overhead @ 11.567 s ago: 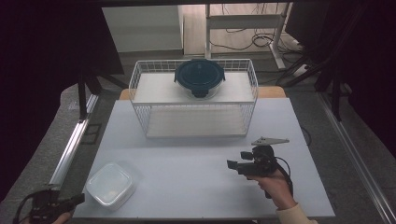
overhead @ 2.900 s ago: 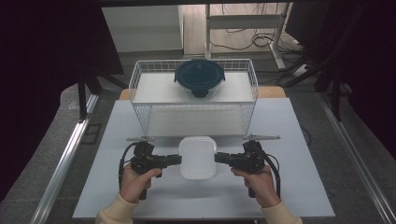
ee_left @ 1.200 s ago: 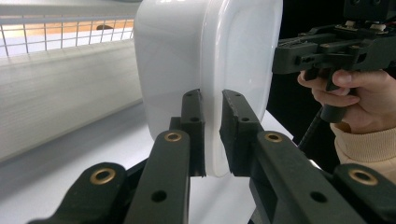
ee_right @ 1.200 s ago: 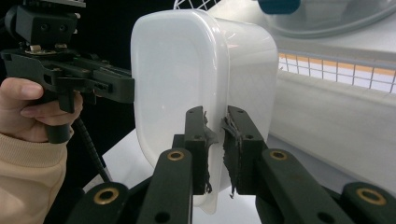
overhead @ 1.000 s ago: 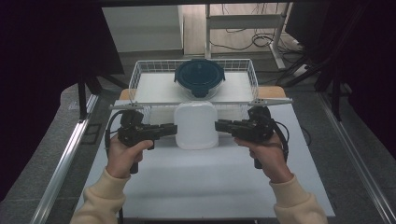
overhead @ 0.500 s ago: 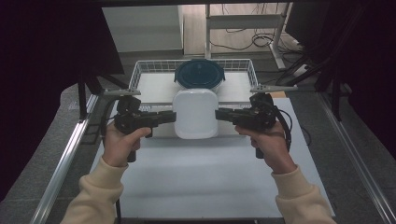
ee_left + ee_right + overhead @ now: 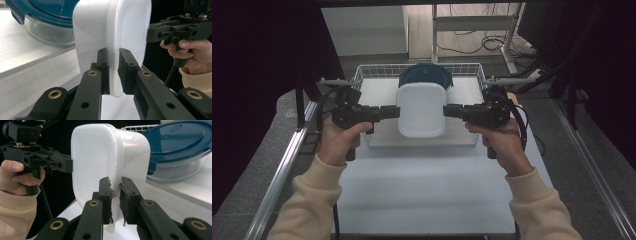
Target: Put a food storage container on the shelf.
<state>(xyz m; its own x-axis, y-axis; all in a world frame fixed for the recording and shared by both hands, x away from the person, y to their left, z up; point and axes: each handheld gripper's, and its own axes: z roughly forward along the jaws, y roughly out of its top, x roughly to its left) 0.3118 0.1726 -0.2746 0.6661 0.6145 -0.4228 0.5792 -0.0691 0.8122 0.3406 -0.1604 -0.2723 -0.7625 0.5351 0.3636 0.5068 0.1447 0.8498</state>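
Now both the left gripper (image 7: 396,112) and right gripper (image 7: 447,110) clamp the white container's (image 7: 421,109) rim; it has risen above the wire basket (image 7: 377,70).

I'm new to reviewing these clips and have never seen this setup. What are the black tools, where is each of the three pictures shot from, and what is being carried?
No machine here: a person holds a black handheld tool in each hand, each ending in a two-jaw claw. The high view looks down from above the person's side of the white table. The other two pictures come from small cameras riding on each tool, looking along its jaws.

The left claw and the right claw each pinch the rim on opposite sides of a white lidded plastic container, held in the air above the white wire basket. Inside the basket sits a round glass bowl with a dark blue lid.
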